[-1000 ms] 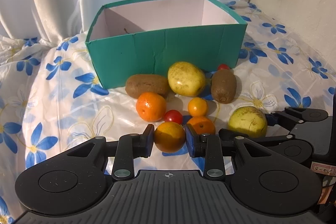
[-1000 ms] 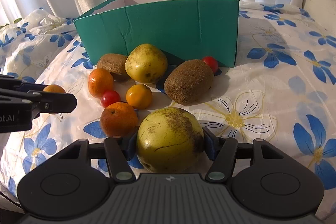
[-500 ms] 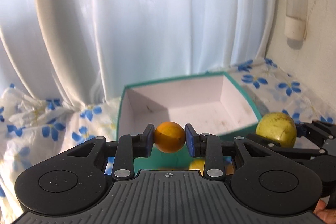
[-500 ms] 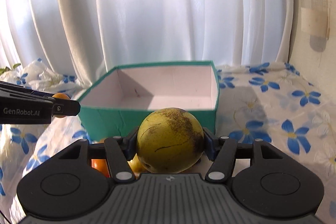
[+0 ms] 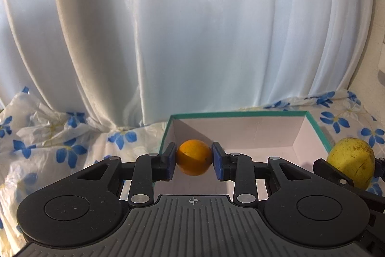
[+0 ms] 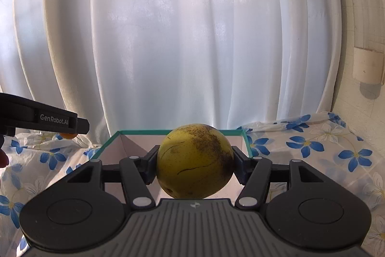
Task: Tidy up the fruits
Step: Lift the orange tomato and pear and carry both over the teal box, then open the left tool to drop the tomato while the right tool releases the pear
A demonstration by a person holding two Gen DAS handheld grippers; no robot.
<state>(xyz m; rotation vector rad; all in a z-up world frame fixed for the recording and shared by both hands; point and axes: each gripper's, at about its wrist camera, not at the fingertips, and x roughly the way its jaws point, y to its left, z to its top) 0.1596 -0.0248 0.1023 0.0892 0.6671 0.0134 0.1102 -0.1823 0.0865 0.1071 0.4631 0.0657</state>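
Observation:
My left gripper (image 5: 194,161) is shut on a small orange (image 5: 194,160) and holds it in the air over the near left part of a green box (image 5: 240,115) with a white inside. My right gripper (image 6: 195,166) is shut on a yellow-green pear (image 6: 195,164) with brown speckles, held above the near edge of the same box (image 6: 144,131). In the left wrist view the pear (image 5: 352,164) and the right gripper show at the far right. In the right wrist view the left gripper's finger (image 6: 43,117) reaches in from the left. The other fruits are hidden below both views.
A white cloth with blue flowers (image 5: 72,151) covers the table around the box. White curtains (image 6: 192,40) hang right behind the box. A wall (image 6: 370,40) with a white fitting stands at the right.
Both grippers have lifted their fruit off the table and moved forward over the box. The fruit pile in front of the box has dropped out of view.

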